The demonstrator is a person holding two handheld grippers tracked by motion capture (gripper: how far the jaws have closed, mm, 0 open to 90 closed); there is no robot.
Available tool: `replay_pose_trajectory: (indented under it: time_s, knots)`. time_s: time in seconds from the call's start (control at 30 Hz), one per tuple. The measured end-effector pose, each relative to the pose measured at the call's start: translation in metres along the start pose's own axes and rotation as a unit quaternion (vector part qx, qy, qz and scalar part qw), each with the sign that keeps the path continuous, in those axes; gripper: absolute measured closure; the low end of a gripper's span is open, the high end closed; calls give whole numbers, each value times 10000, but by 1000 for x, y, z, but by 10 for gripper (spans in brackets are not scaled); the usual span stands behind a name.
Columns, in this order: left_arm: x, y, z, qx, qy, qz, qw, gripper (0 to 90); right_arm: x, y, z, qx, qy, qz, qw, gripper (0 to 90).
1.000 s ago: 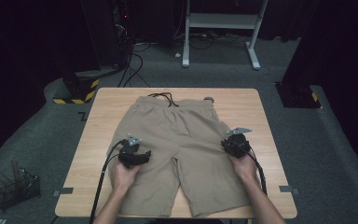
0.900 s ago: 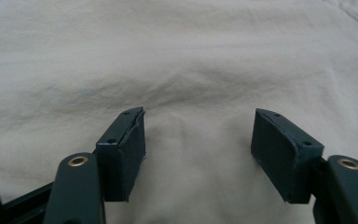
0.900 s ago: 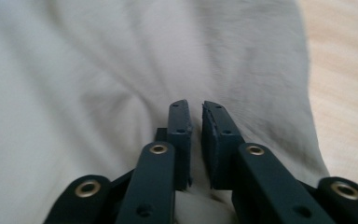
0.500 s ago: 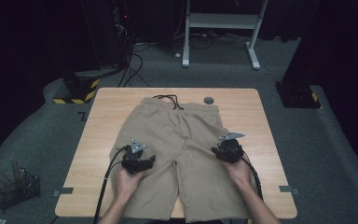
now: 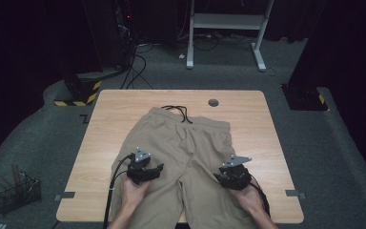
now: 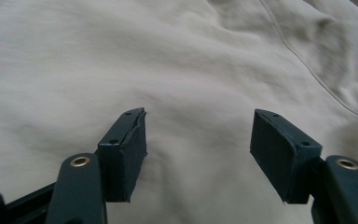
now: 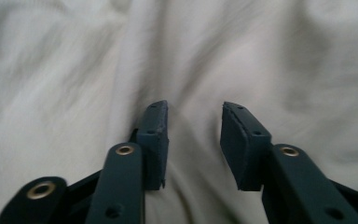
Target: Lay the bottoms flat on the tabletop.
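Note:
Beige shorts [image 5: 190, 143] lie flat on the wooden table [image 5: 119, 114], waistband and black drawstring [image 5: 178, 112] at the far side. My left gripper [image 5: 151, 170] hovers over the shorts' left leg; in the left gripper view its jaws [image 6: 198, 116] stand wide apart above smooth cloth [image 6: 177, 56], holding nothing. My right gripper [image 5: 226, 175] is over the right leg. Its jaws [image 7: 195, 106] have just been opening and now stand parted over rumpled fabric [image 7: 98, 70], with no cloth pinched between the pads.
A round cable hole [image 5: 213, 102] sits near the table's far edge. On the floor are a wire basket [image 5: 16, 193] at the left, a yellow-and-black striped base [image 5: 78, 98], cables, and a white desk frame [image 5: 228, 21] at the back.
The right gripper has come away from the shorts' right edge, moving toward the person and onto the right leg, its jaws wider. The left gripper has shifted slightly.

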State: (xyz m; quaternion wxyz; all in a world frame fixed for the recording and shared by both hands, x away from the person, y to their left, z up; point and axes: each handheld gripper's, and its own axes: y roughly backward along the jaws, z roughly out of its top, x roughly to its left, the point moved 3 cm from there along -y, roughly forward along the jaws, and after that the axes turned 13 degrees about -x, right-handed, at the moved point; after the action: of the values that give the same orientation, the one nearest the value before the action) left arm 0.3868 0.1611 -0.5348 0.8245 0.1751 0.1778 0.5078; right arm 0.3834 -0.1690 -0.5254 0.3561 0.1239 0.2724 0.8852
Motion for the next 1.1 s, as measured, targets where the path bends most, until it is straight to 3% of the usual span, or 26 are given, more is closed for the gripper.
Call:
replay_pose_trajectory:
  time_s: [0.07,0.1,0.2,0.33,0.47,0.57,0.63,0.77,0.8,0.83,0.9,0.97,1.0,1.03,1.07,1.1]
  knots:
    - [4,-4,-5,117,-38,81,9999,365,-16,7,12,-406,-237,-234,9986,618]
    - [3,-4,-7,1,-137,112,9998,364,-27,11,20,-589,-380,-410,9967,619]
    - [0,-5,-10,-74,-333,195,9992,371,-52,5,38,-728,-427,-921,9922,633]
    - [-2,-5,-10,-45,-466,262,9986,363,-76,-20,50,-401,-476,-1370,9886,665]
    - [-3,-5,-10,-33,-471,263,9985,359,-87,-53,41,246,-460,-1445,9881,758]
    - [-3,-6,-10,-39,-475,266,9985,359,-91,-58,38,292,-399,-1492,9876,890]
    - [-3,-6,-10,-38,-474,265,9985,359,-93,-58,38,329,-330,-1554,9868,895]
    - [-3,-6,-10,-38,-487,267,9984,359,-115,-57,38,282,-248,-2081,9774,894]
    - [-3,-6,-10,-38,-487,267,9984,359,-115,-57,38,282,-248,-2081,9774,894]
    - [-3,-6,-10,-34,-491,264,9984,358,-125,-59,36,290,-294,-2263,9732,888]
    - [-3,-6,-10,-29,-507,266,9984,358,-130,-58,34,226,-366,-2290,9725,882]
    - [-3,-6,-10,-26,-510,268,9983,358,-135,-52,33,174,-615,-2324,9705,741]
    - [-3,-6,-10,-27,-512,268,9983,358,-133,-47,34,34,-899,-2187,9716,662]
    - [-3,-6,-10,-25,-508,270,9983,358,-128,-40,38,-201,-1007,-2011,9742,644]
    - [-3,-6,-10,-25,-508,270,9983,358,-128,-40,38,-201,-1007,-2011,9742,644]
    - [-3,-6,-10,-24,-515,277,9983,357,-106,-27,47,-484,-779,-1807,9793,587]
